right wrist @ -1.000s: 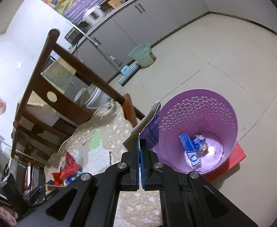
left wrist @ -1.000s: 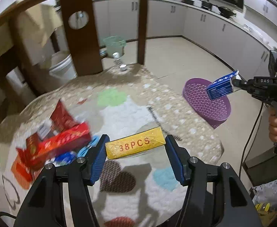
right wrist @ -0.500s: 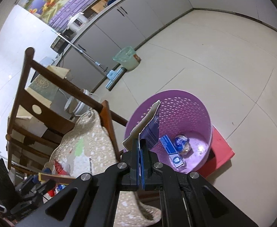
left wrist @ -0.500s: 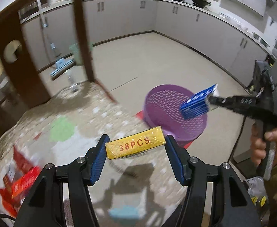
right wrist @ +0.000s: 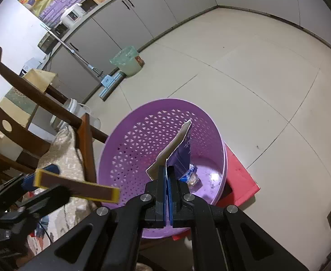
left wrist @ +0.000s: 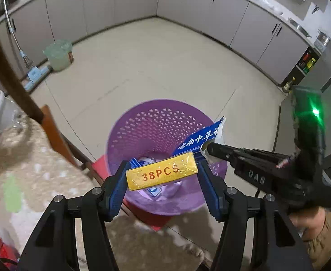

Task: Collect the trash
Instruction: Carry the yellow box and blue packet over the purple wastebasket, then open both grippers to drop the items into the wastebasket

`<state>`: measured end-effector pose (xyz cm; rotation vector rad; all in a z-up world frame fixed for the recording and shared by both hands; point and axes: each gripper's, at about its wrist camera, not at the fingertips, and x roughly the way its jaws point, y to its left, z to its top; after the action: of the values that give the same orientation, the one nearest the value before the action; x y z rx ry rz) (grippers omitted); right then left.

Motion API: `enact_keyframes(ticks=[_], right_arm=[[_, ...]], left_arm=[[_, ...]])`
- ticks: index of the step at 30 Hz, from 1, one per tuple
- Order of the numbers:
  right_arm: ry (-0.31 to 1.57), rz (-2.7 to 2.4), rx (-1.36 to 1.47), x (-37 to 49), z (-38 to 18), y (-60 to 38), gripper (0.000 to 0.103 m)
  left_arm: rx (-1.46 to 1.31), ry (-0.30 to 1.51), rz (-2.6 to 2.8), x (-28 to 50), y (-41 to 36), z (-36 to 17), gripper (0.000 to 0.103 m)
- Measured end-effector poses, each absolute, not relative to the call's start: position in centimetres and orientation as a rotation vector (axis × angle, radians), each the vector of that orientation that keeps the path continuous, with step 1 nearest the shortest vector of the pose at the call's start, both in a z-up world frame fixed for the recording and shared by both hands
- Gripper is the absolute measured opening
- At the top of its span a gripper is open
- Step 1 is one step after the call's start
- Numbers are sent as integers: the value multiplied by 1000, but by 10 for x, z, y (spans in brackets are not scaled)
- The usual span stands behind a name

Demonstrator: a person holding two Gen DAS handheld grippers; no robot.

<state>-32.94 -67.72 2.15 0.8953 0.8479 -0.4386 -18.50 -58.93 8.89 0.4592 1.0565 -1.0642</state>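
Above the purple basket (left wrist: 156, 122), the left gripper (left wrist: 162, 176) clamps a yellow box (left wrist: 161, 174) marked 38PCS. Only the right wrist view shows the right gripper (right wrist: 167, 176) pinched shut on a flattened blue carton (right wrist: 180, 155), and what looks like wrappers (right wrist: 191, 176) inside. Both hands have swung from the table to the basket.

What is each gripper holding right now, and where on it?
The left gripper clamps the yellow box marked 38PCS by its two short ends. The right gripper pinches the flattened blue carton by its lower edge, above the purple basket.
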Motion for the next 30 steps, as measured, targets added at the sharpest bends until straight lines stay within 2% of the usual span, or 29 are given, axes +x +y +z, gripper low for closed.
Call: enact_keyframes(ticks=[8, 16, 30], right_arm=[[900, -459, 852, -317, 2, -681, 1], [919, -473, 848, -313, -9, -681, 1], [916, -498, 855, -312, -3, -679, 2]], left_arm=[[477, 1141, -1031, -179, -608, 51, 59], [478, 1170, -1012, -174, -605, 35, 60], [422, 1159, -1010, -166, -588, 48, 60]])
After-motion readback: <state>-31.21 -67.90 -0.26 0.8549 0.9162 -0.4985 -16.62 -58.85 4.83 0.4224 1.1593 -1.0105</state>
